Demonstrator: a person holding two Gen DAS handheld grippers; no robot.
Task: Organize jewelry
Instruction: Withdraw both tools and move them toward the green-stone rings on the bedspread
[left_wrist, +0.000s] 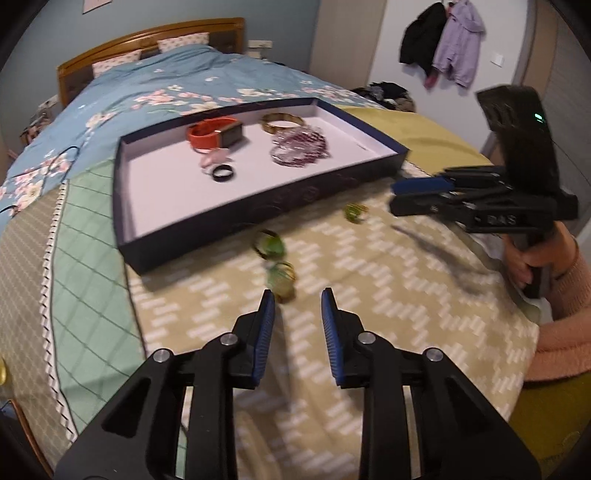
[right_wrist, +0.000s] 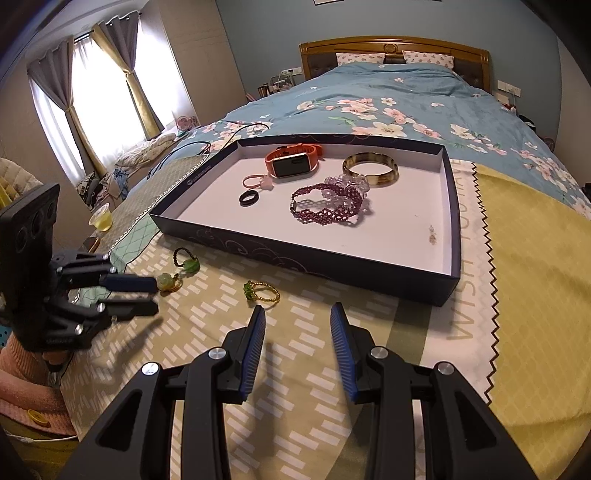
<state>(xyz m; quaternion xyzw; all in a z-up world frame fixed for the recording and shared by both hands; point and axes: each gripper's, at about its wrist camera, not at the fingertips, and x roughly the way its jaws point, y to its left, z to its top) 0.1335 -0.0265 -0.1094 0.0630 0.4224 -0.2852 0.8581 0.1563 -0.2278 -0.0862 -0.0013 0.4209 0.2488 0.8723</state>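
Black left gripper (left_wrist: 297, 299); blue ribbed fingers (left_wrist: 265, 343); silver screws; pink knitted sleeve (left_wrist: 565, 317).

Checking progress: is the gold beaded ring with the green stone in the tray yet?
Out. The gold beaded ring lies on the bedspread before the dark shallow tray.

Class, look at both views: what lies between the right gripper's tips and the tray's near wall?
Only the gold ring with green stones on patterned cloth before the tray; clearest in the right wrist view.

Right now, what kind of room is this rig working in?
A home bedroom, almost certainly: the jewelry tray sits on a made bed with a floral duvet, a wooden headboard behind, and curtains at the window.
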